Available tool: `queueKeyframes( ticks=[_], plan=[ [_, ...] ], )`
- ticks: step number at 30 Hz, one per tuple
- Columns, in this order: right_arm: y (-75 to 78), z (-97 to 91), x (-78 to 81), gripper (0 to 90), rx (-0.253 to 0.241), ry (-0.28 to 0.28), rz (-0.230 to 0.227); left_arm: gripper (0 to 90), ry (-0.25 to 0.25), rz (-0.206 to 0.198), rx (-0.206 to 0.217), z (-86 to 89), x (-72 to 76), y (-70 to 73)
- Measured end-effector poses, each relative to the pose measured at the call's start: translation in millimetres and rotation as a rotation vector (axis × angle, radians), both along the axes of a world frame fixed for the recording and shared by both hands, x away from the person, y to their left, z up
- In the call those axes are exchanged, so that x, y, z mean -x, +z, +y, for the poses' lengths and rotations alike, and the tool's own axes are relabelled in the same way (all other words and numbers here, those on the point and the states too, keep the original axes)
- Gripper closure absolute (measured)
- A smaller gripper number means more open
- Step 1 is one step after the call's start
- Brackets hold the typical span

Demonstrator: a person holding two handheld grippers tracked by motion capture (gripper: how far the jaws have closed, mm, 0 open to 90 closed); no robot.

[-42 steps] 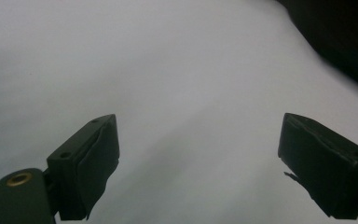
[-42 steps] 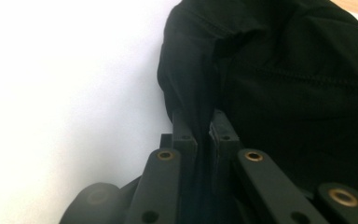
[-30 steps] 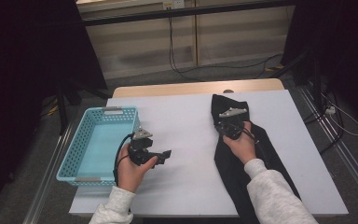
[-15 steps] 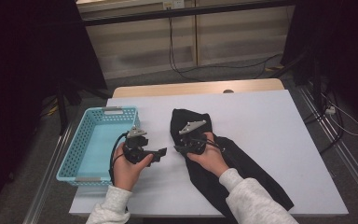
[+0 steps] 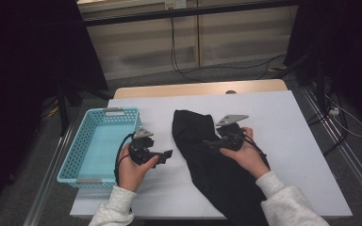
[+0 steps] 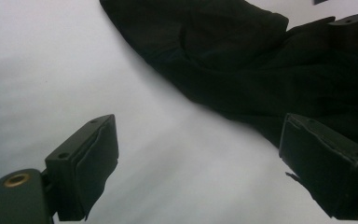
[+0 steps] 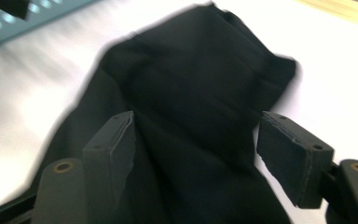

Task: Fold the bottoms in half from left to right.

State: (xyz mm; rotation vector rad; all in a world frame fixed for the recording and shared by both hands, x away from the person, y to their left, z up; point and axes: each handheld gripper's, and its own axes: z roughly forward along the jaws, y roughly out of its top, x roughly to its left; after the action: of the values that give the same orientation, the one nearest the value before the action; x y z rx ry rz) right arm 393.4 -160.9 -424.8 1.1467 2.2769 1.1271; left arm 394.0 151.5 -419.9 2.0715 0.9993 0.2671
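Note:
A black cloth [image 5: 202,155] lies on the white table [image 5: 283,122], running from the middle down to the near edge. My right gripper [image 5: 210,143] hovers just over its upper part and points left. Its jaws have just been opening, and in the right gripper view they [image 7: 196,154] stand apart with the cloth [image 7: 200,88] beneath them, not pinched. My left gripper [image 5: 168,154] rests to the left of the cloth and points toward it. In the left gripper view it [image 6: 198,172] is open over bare table, with the cloth [image 6: 233,60] ahead.
A teal plastic basket [image 5: 122,112] with nothing in it stands at the table's left side, close behind my left hand. Its wall [image 7: 32,21] shows at the top left of the right gripper view. Cables run across the floor beyond the table.
My right gripper pulled the cloth's upper end leftward to the table's middle, then let go and drew back slightly right and up. The left gripper stayed where it was.

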Motion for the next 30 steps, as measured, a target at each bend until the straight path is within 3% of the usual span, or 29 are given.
queueKeyframes(
  ticks=[7, 13, 19, 30],
  plan=[
    [-5.2, -44.5, 25.3, 26.2, 0.0, -0.072, -0.012, 11.7, -0.018, 0.001, 0.003, -9.0, -2.4, -2.1],
    [-14.2, -70.8, 46.0, 25.8, -0.014, -0.115, -0.003, 11.7, -0.026, 0.01, 0.002, -13.5, -4.0, -5.9],
    [-24.3, -86.4, 59.9, 26.0, -0.011, -0.127, 0.022, 11.7, -0.022, 0.022, -0.007, -16.1, -5.6, -11.6],
    [-30.2, -107.9, 88.5, 26.8, -0.003, -0.175, 0.055, 11.7, -0.059, 0.014, -0.011, -30.4, -9.0, -9.8]
  ],
)
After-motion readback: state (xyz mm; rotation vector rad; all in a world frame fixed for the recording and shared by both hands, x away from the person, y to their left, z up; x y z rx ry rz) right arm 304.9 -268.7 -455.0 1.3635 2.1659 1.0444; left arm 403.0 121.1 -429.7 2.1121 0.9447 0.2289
